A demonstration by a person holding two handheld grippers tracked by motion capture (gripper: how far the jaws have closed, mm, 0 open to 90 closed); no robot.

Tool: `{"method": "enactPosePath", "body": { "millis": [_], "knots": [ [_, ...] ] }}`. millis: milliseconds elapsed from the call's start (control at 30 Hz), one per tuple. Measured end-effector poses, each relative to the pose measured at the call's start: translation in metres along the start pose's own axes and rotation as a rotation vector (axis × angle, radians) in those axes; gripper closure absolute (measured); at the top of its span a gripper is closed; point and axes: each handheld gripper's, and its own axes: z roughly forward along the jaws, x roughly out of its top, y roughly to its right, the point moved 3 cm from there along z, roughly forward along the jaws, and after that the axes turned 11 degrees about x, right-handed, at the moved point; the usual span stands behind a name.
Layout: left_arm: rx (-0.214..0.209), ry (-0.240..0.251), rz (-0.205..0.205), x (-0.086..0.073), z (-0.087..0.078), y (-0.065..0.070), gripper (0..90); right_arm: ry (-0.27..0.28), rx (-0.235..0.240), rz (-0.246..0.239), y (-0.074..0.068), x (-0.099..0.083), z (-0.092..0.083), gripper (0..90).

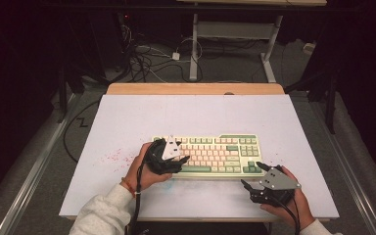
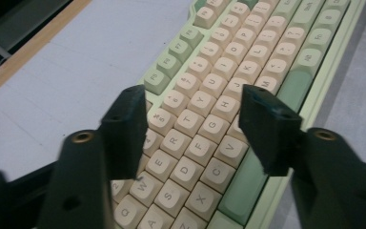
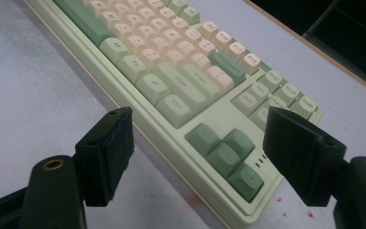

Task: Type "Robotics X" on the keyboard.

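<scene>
A green and cream keyboard (image 1: 210, 154) lay flat on the white desk (image 1: 127, 122), near the edge where the person sat. It had cream letter keys (image 2: 198, 143) in the middle and green keys around them.

The left claw (image 1: 174, 159) was over the left end of the keyboard. Seen from the left gripper view, its two black jaws stood wide apart above the letter keys, and nothing was held between them. The left claw (image 2: 193, 129) was empty, with the keys showing in the gap.

The right claw (image 1: 254, 176) was at the near right corner of the keyboard, just beside it and low over the desk. From the right gripper view, its jaws were wide apart too. The green arrow keys (image 3: 226, 152) sat in the gap, but the pads did not touch them. The right claw (image 3: 198, 143) held nothing.

Some small red specks (image 1: 112, 156) were on the desk, left of the keyboard.
</scene>
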Motion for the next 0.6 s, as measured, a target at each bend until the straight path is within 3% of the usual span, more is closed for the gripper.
{"method": "enactPosePath", "body": {
  "millis": [233,600],
  "knots": [
    [0.036,0.013,0.027,-0.011,-0.008,0.001,23.4,0.005,0.002,0.01,0.001,0.001,0.0,26.1],
    [0.081,0.01,0.031,-0.028,-0.019,-0.003,19.2,0.019,0.004,0.022,0.007,0.007,0.003,27.3]
  ]
}}
